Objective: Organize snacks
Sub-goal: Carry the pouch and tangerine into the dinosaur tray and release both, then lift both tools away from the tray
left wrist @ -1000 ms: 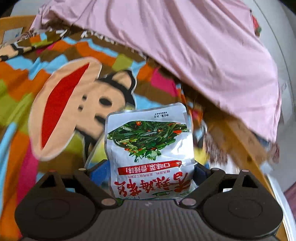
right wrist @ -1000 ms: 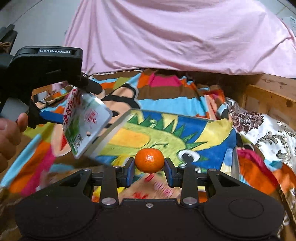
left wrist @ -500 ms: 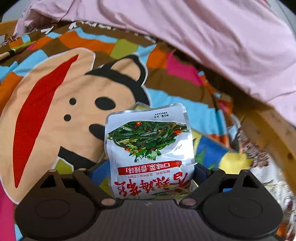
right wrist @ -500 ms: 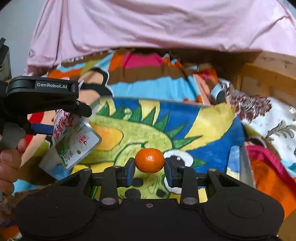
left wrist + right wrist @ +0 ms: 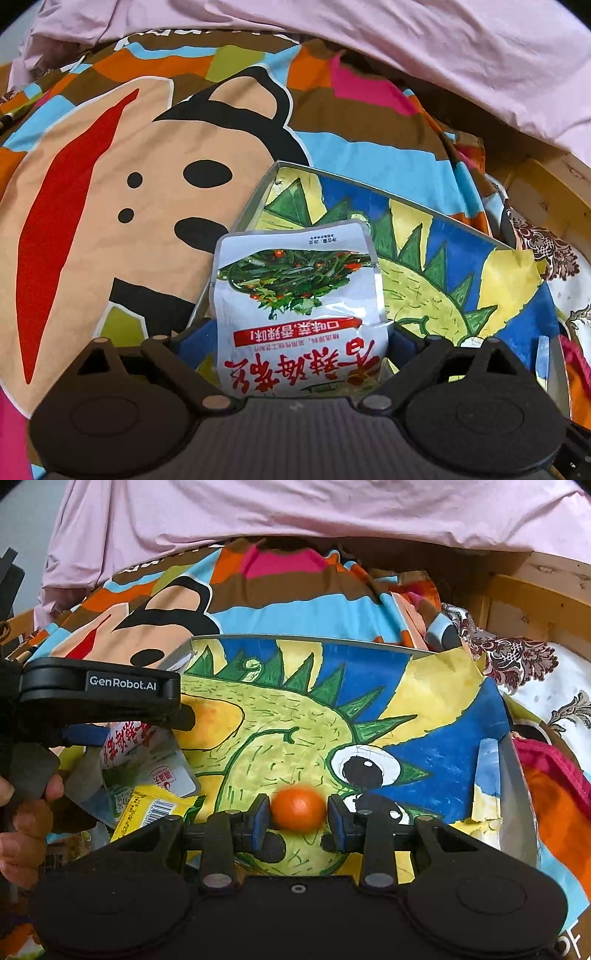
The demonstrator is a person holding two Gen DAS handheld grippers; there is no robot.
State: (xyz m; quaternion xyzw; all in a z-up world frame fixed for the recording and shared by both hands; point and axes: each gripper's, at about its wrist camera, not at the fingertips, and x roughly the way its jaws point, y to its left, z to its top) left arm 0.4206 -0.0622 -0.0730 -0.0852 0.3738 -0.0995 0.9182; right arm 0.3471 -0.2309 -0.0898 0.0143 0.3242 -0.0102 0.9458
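My left gripper (image 5: 297,338) is shut on a white snack packet (image 5: 295,291) printed with green vegetables and a red band. It holds the packet over the left end of a shallow grey-rimmed box (image 5: 251,206) lined with a dinosaur drawing. In the right wrist view, that left gripper (image 5: 147,734) and the packet (image 5: 155,764) hang at the box's left side, with a hand (image 5: 26,805) on the grip. My right gripper (image 5: 298,814) is shut on a small orange (image 5: 298,808), low over the middle of the box (image 5: 517,775).
A yellow snack packet (image 5: 155,806) lies in the box's near left corner. The box sits on a bright cartoon bedsheet (image 5: 110,221). A pink cloth (image 5: 295,513) is heaped behind, a wooden frame (image 5: 535,602) stands at the right, and patterned white fabric (image 5: 546,686) lies beside it.
Both grippers have come down and forward over the dinosaur box, which now fills more of each view. The left gripper has swung right over the box's left end. The yellow packet has come into sight.
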